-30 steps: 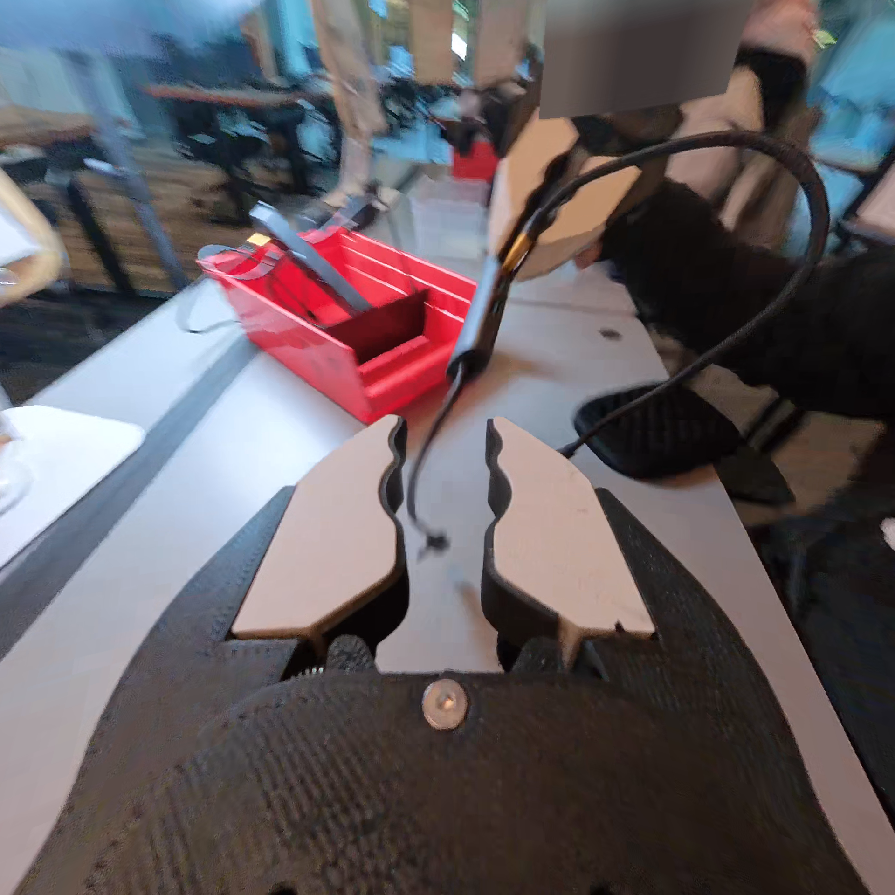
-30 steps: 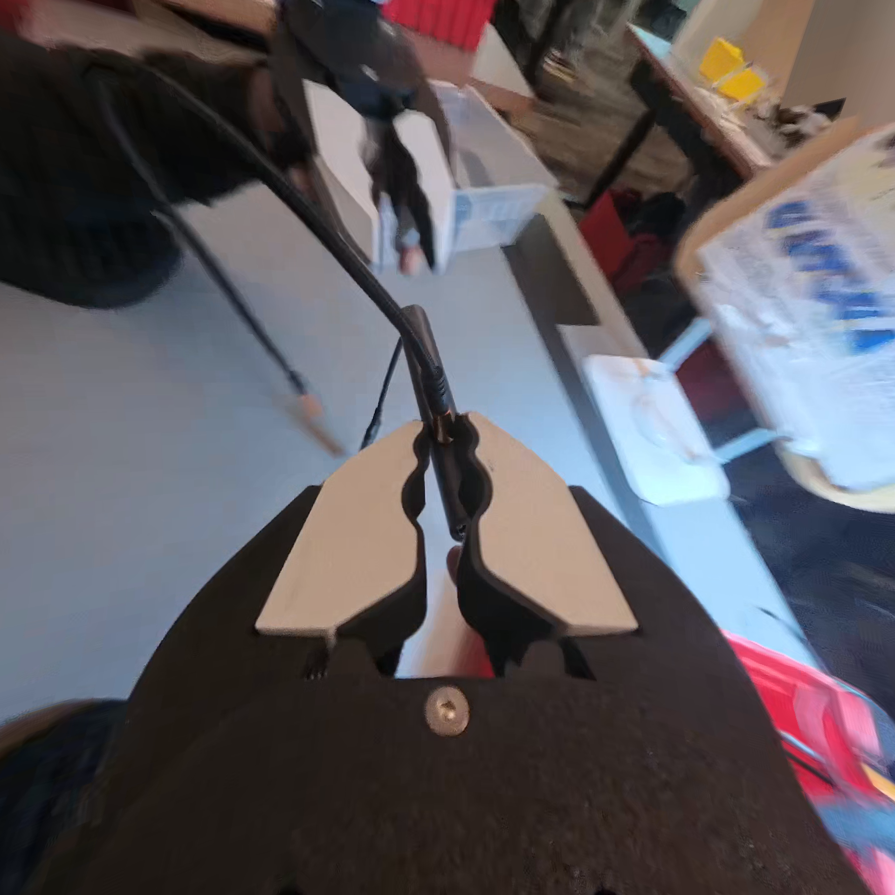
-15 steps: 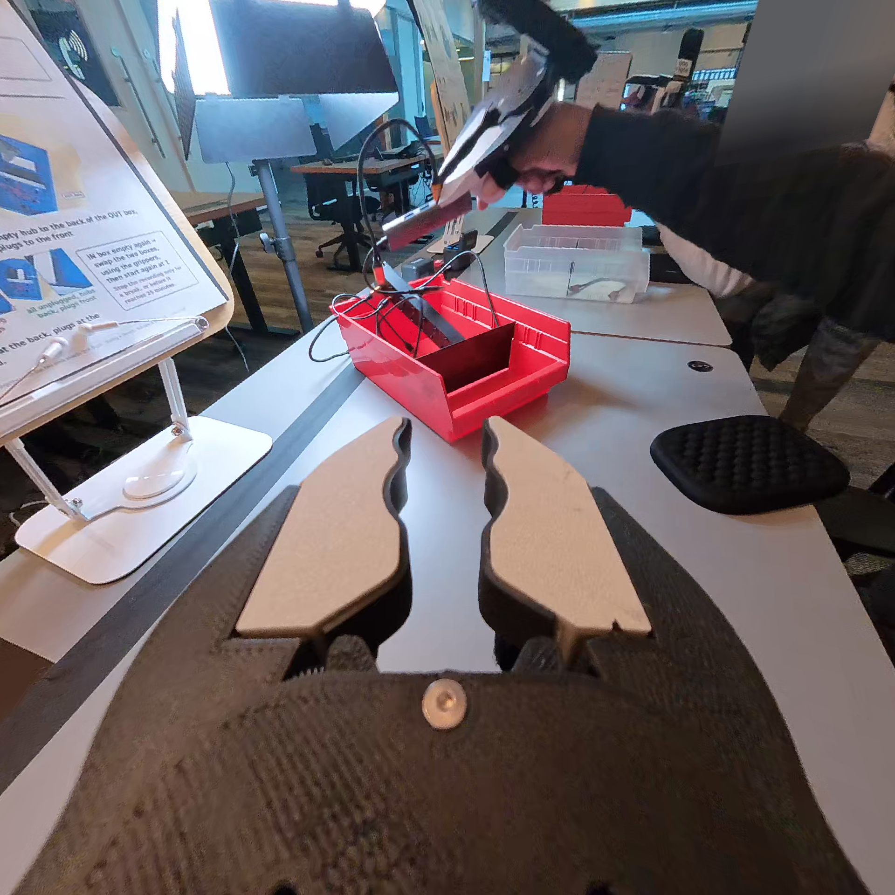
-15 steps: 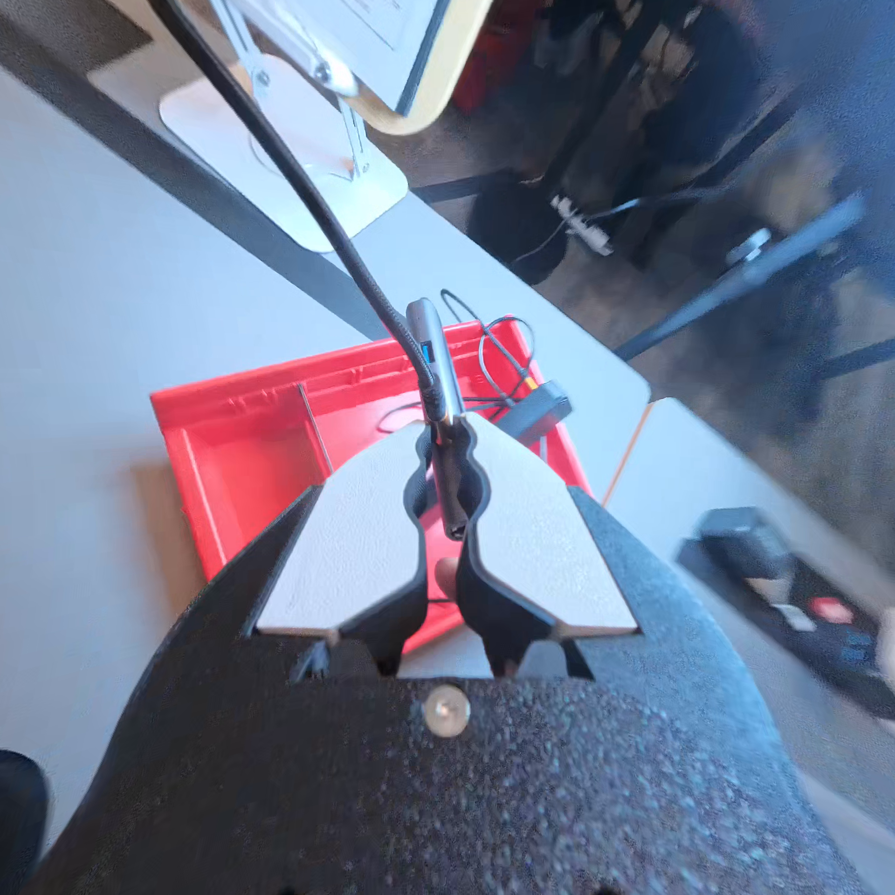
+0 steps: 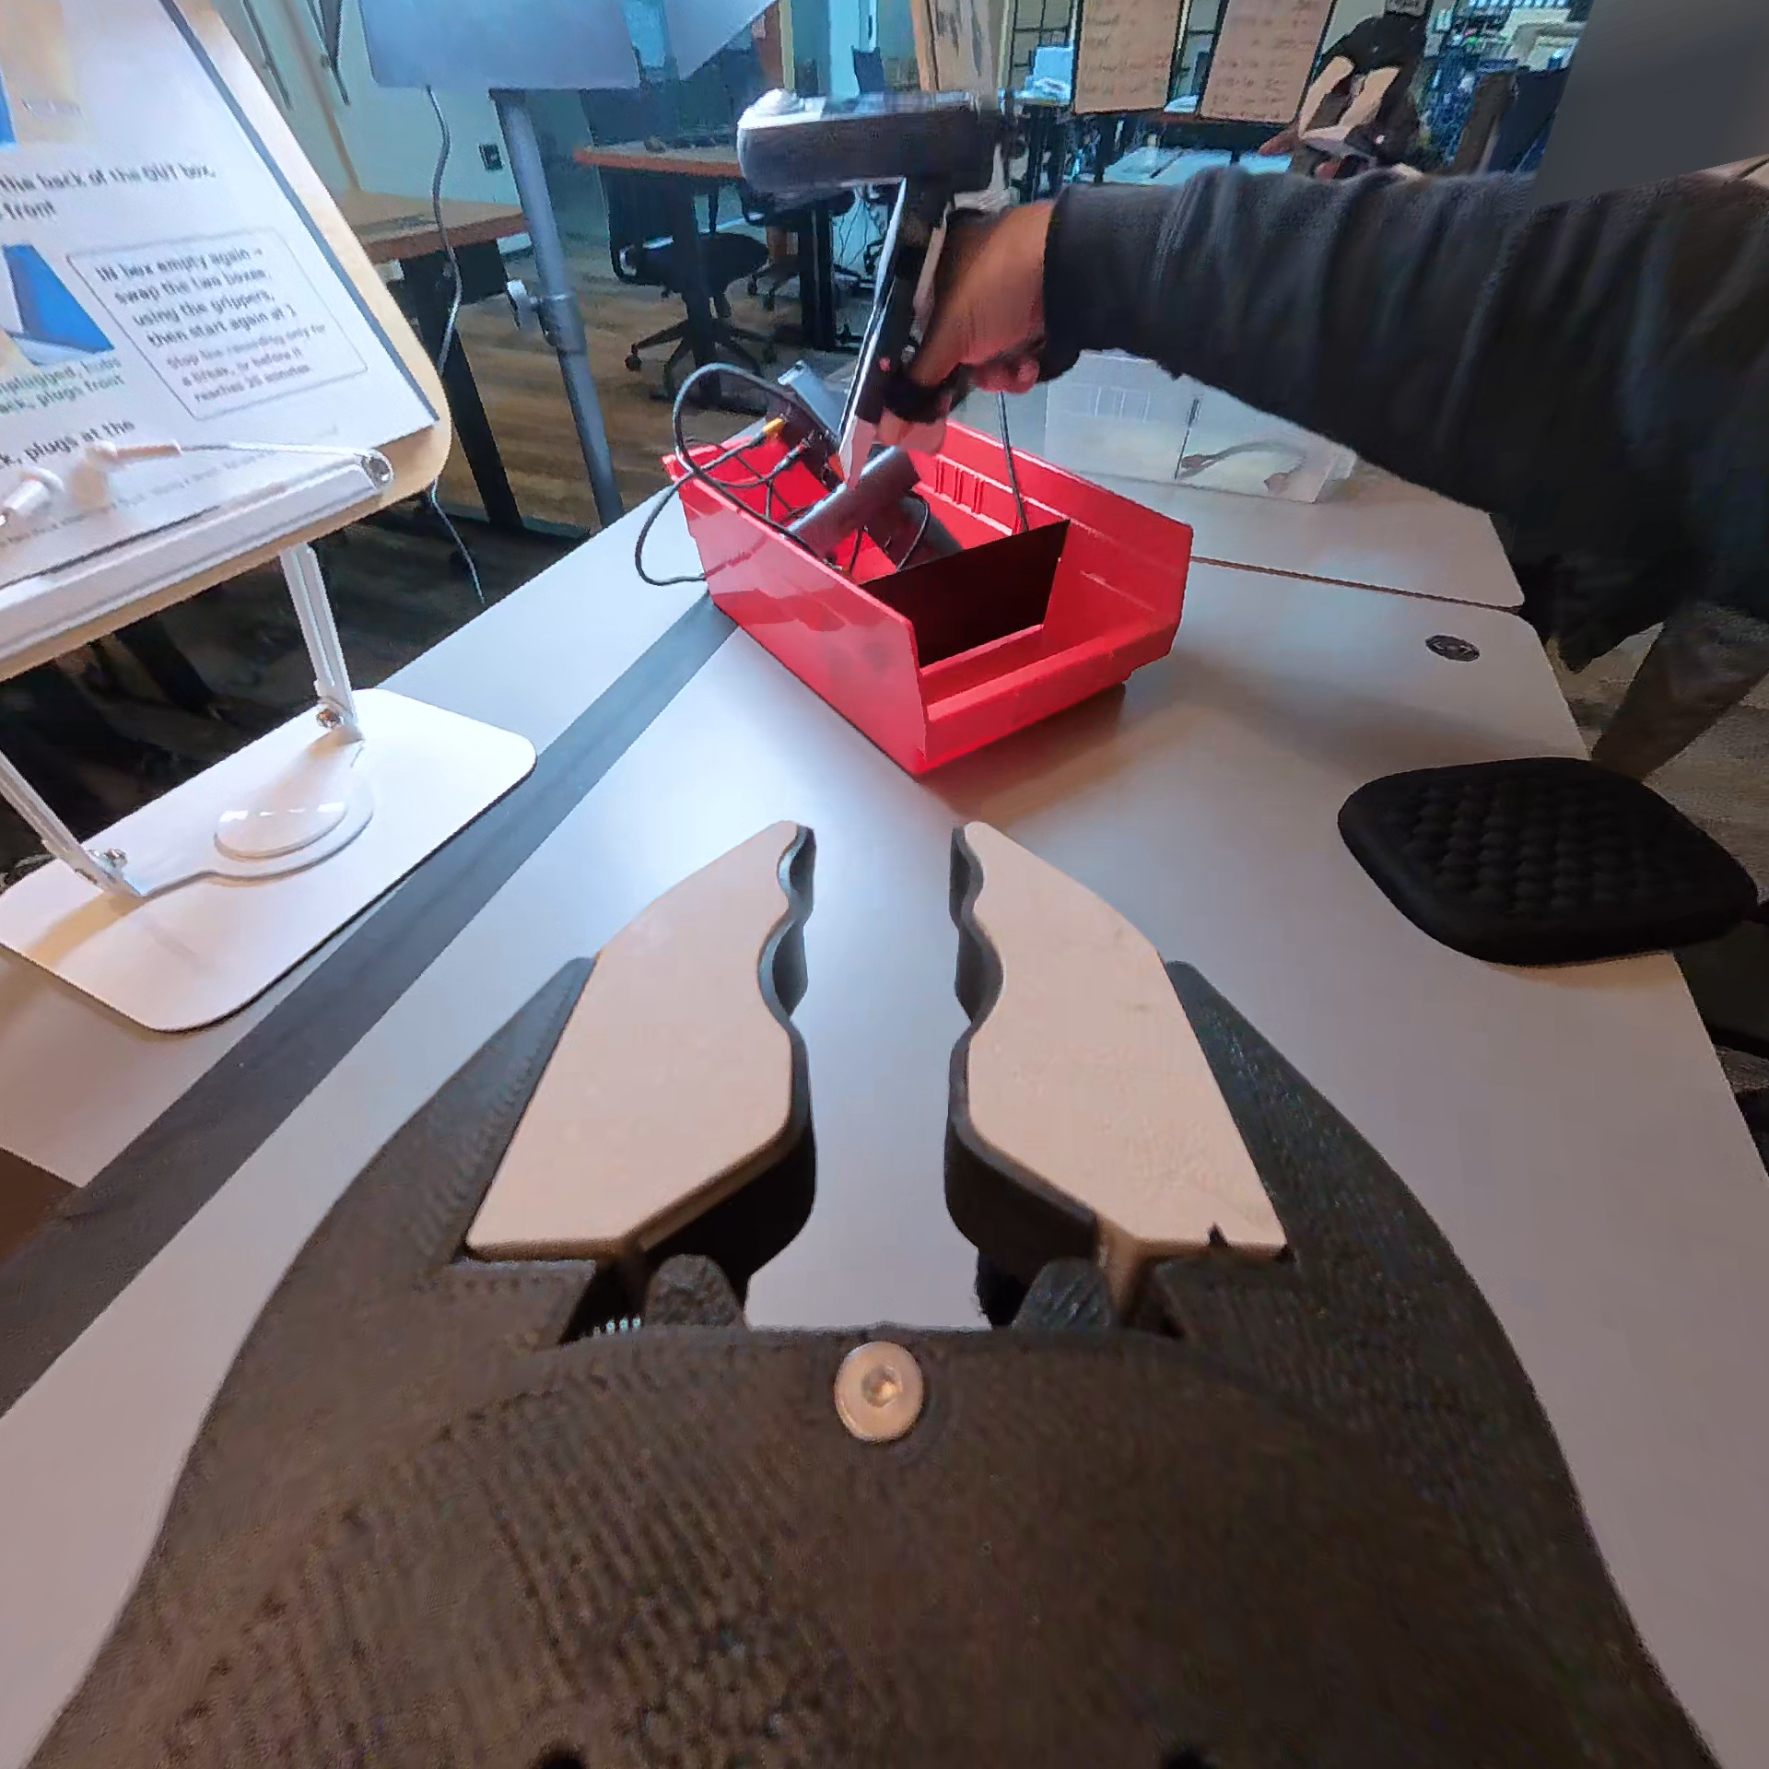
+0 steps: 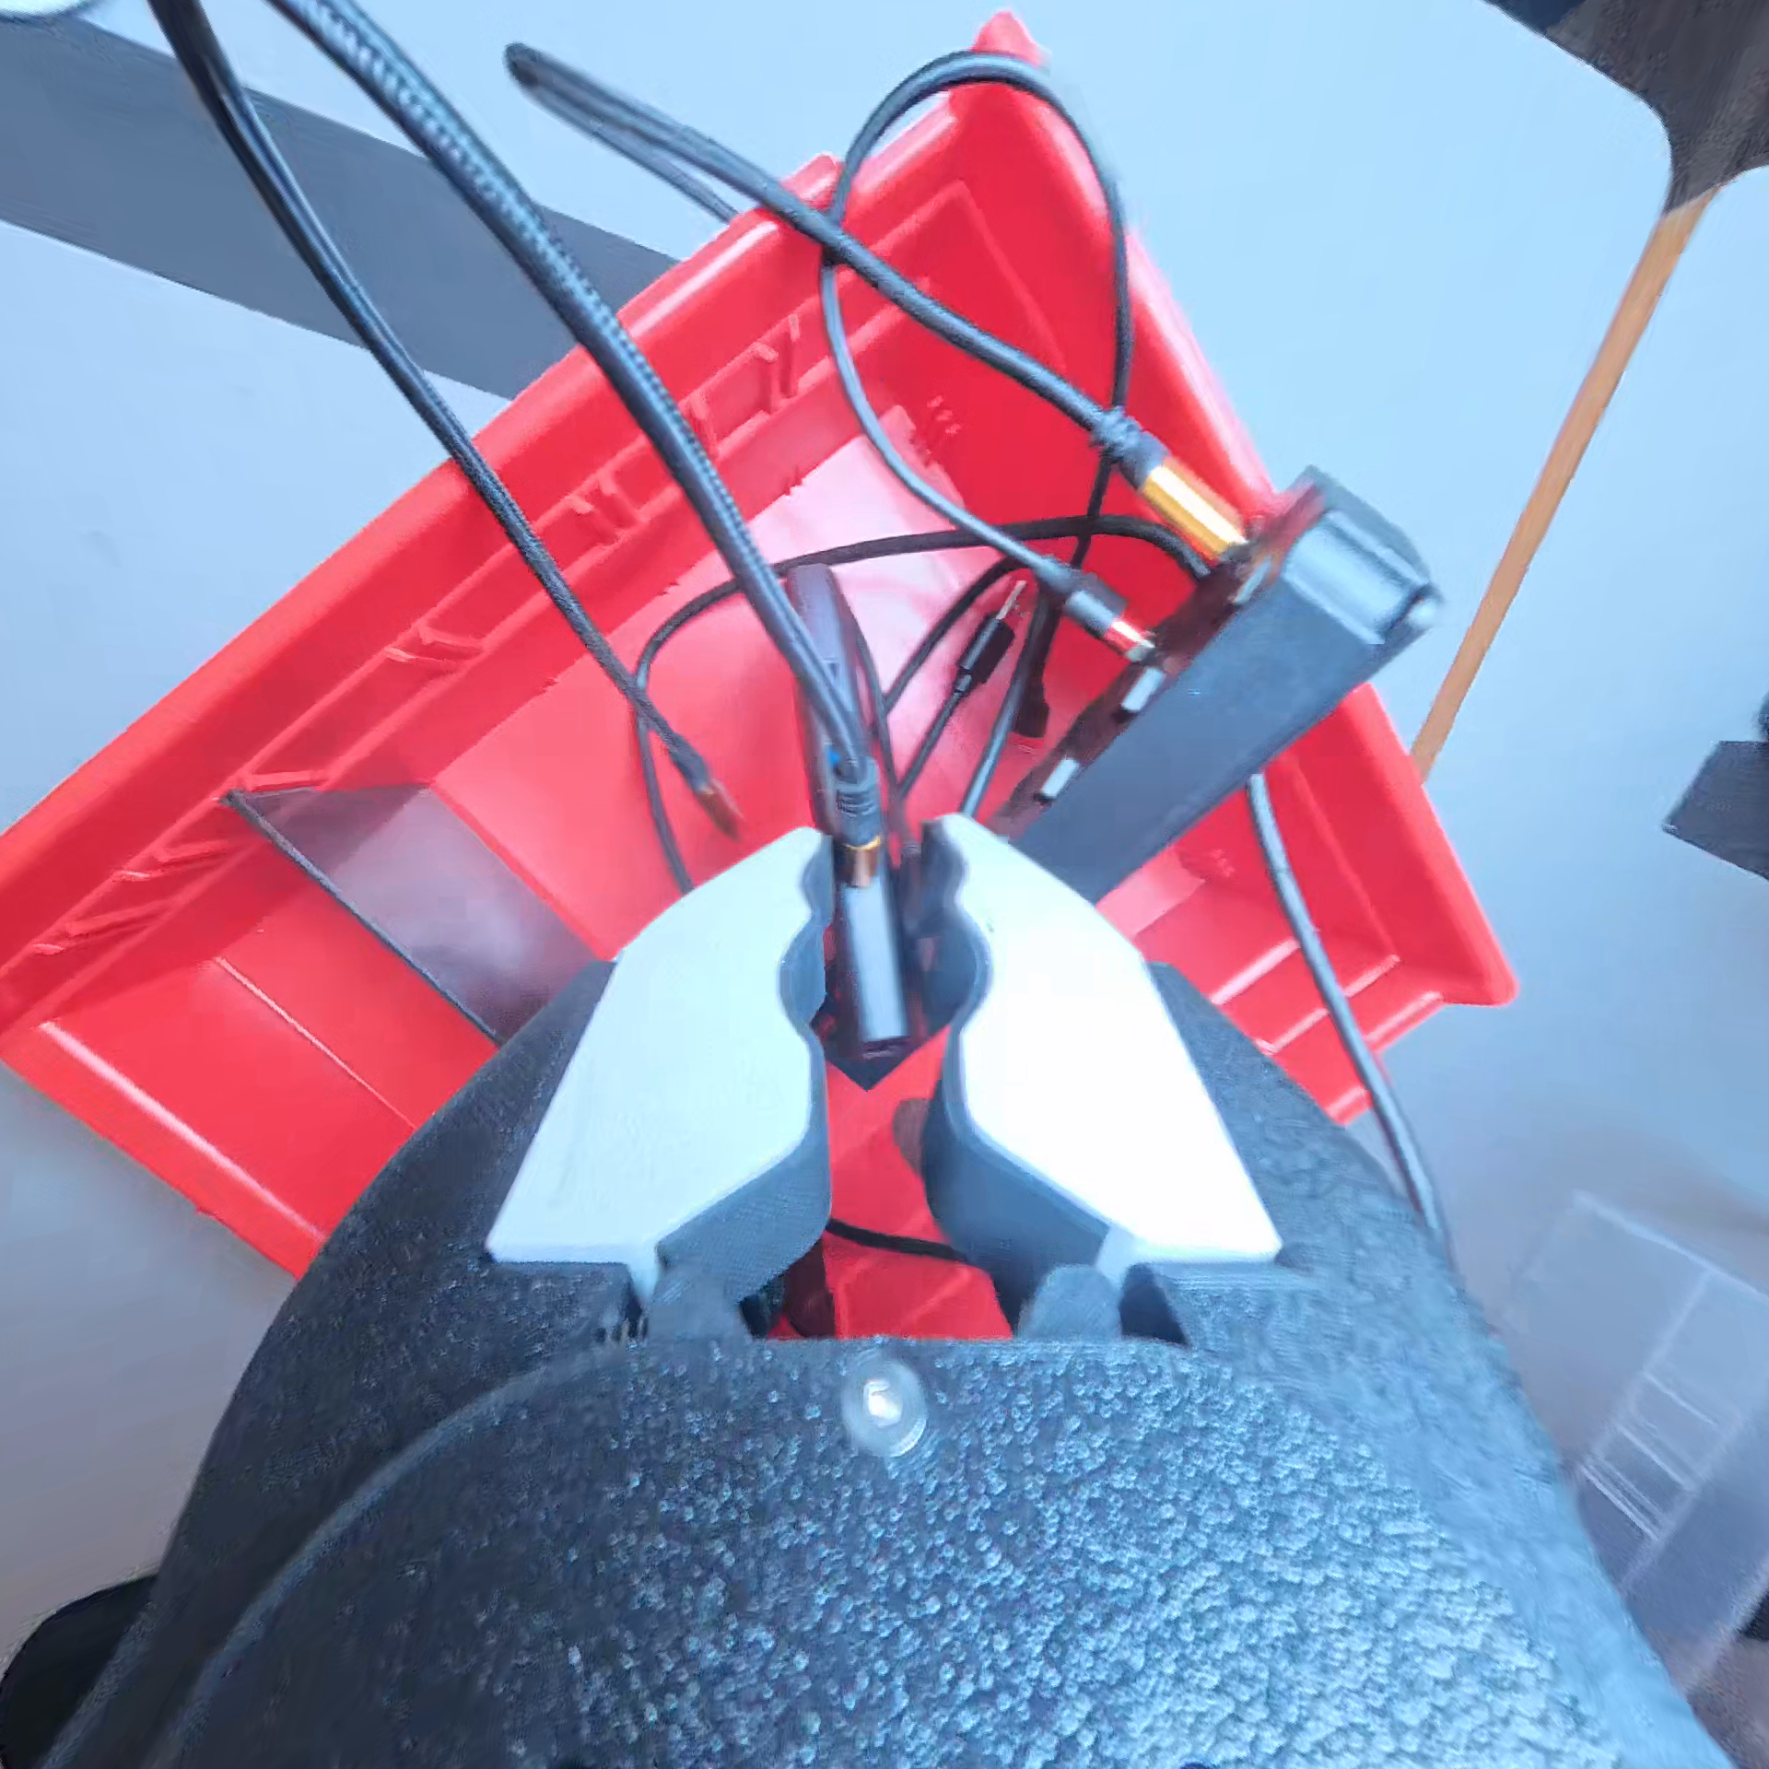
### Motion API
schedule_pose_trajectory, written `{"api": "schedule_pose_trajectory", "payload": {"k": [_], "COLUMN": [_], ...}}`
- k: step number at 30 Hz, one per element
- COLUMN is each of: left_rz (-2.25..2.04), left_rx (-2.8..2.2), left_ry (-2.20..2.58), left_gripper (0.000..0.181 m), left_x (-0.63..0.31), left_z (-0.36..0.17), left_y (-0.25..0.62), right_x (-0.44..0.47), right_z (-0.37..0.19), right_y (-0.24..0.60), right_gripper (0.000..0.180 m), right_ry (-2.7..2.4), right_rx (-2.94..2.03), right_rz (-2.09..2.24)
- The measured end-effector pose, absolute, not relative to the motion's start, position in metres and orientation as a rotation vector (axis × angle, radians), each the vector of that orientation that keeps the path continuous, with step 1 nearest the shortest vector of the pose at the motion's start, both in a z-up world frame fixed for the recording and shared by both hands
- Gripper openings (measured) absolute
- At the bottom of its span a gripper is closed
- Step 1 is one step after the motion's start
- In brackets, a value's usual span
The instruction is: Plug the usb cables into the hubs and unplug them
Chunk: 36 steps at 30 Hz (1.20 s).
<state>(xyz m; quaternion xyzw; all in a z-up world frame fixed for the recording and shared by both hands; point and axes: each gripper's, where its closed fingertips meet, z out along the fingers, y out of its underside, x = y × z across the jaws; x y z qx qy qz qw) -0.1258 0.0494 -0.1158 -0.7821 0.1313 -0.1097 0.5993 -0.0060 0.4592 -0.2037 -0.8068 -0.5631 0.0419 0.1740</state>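
The right gripper (image 6: 876,862) pinches a light, rigid hub (image 6: 866,967) over the red bin (image 6: 316,814); its stiff braided cable (image 6: 613,354) may tug. The left gripper (image 5: 881,862) hovers near, fingers narrowly apart, empty. Grip plugs by their hard shells.

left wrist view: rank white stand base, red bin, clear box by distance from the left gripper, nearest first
From the left gripper, jaws open over bare table:
1. white stand base, close on the left side.
2. red bin, ahead at mid-table, slightly right.
3. clear box, farthest, behind the bin on the next table section, partly hidden by the sleeve.
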Motion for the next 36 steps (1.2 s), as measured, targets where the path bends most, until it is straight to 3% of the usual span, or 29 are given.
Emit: {"api": "schedule_pose_trajectory", "payload": {"k": [1, 5, 12, 16, 19, 20, 23, 27, 31, 32, 36], "left_rz": [-0.250, -0.231, -0.135, -0.010, 0.122, 0.137, 0.143, 0.312, 0.492, 0.553, 0.457], "left_rx": [-1.822, -1.814, -1.826, -2.011, -2.267, -2.338, -2.539, -2.712, -2.734, -2.725, -2.593], "left_ry": [0.294, 0.265, 0.221, 0.229, 0.233, 0.216, 0.166, 0.217, 0.344, 0.380, 0.487], "left_gripper": [0.028, 0.032, 0.036, 0.043, 0.049, 0.050, 0.058, 0.059, 0.044, 0.031, 0.029], "left_x": [-0.127, -0.134, -0.157, -0.180, -0.208, -0.217, -0.233, -0.252, -0.265, -0.269, -0.240], "left_z": [-0.117, -0.111, -0.093, -0.108, -0.154, -0.170, -0.218, -0.265, -0.286, -0.287, -0.287], "left_y": [0.050, 0.047, 0.029, -0.005, -0.052, -0.070, -0.124, -0.160, -0.149, -0.144, -0.100], "right_x": [-0.005, -0.002, 0.015, 0.038, 0.045, 0.045, 0.029, 0.029, 0.047, 0.052, 0.070], "right_z": [-0.200, -0.181, -0.146, -0.201, -0.253, -0.266, -0.283, -0.282, -0.280, -0.279, -0.276], "right_y": [0.462, 0.445, 0.365, 0.298, 0.282, 0.283, 0.273, 0.246, 0.187, 0.172, 0.110], "right_gripper": [0.027, 0.052, 0.056, 0.056, 0.059, 0.058, 0.027, 0.031, 0.030, 0.030, 0.030], "right_ry": [-1.598, -1.648, -1.734, -2.087, -2.299, -2.344, -2.419, -2.480, -2.518, -2.515, -2.459], "right_rx": [-2.283, -2.221, -1.759, -1.634, -1.608, -1.591, -1.485, -1.314, -1.172, -1.117, -0.964], "right_rz": [0.108, 0.279, 0.454, 0.291, 0.091, 0.026, 0.016, -0.079, -0.022, -0.015, 0.120]}}
